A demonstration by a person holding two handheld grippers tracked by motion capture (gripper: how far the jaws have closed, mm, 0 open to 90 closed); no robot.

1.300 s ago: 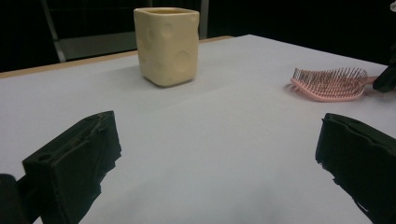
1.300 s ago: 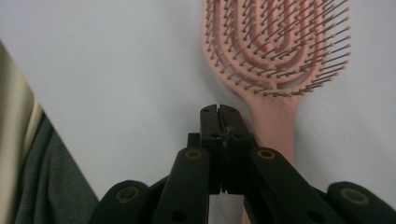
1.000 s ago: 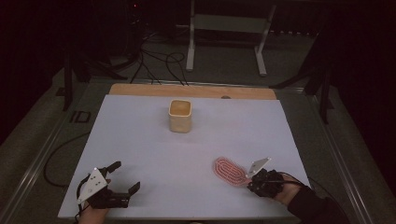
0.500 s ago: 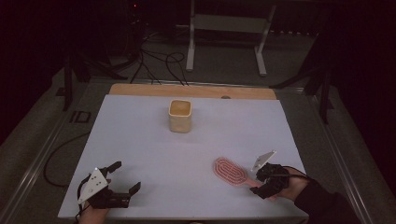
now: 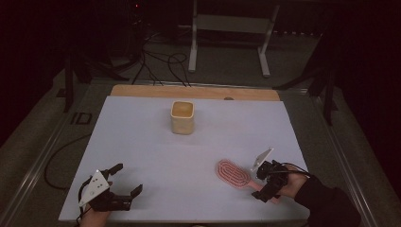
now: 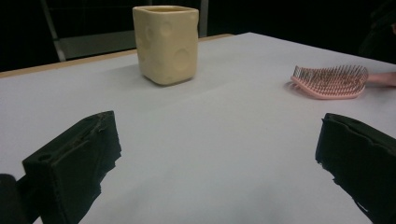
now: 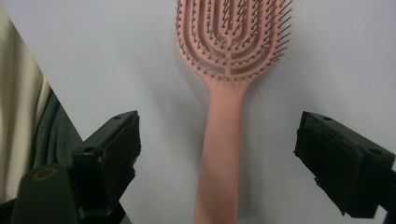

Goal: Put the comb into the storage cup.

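High view: pink hairbrush (image 5: 233, 173) lies near the surface's (image 5: 142, 142) front right edge, right gripper (image 5: 267, 182) over its handle, clear room toward the cup (image 5: 182, 117). Left gripper view: left gripper (image 6: 219, 158) open, idle. Right gripper view: jaws wide, straddling the handle (image 7: 223, 154); pickup step, next lower and close.

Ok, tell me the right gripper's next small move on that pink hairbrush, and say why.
Probably lower the right gripper a little and close its fingers on the handle of the pink plastic hairbrush. The handle lies between the open fingers, roughly centred, untouched by either, and the brush rests bristles-up on the white table surface. The cream cheese-patterned square cup stands far off, so nothing crowds the grasp.
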